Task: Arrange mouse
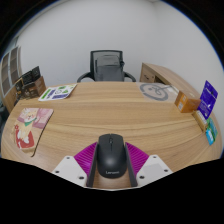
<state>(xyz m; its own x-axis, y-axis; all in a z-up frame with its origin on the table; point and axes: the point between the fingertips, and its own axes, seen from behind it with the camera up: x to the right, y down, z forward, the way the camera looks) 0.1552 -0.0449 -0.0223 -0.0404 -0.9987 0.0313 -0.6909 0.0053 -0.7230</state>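
A black computer mouse (111,158) with a scroll wheel and a small white brand mark sits between my gripper's fingers, low over the near edge of the wooden table (110,115). My gripper (112,165) is shut on the mouse, and the magenta pads (88,158) touch its left and right sides. The mouse's underside is hidden, so I cannot tell whether it rests on the table or is lifted just off it.
A colourful printed sheet (30,128) lies at the table's left and a green and purple booklet (57,92) lies farther back. A coiled white cable (153,90), an orange box (186,100) and a purple box (207,97) sit at the right. A grey office chair (105,65) stands behind the table.
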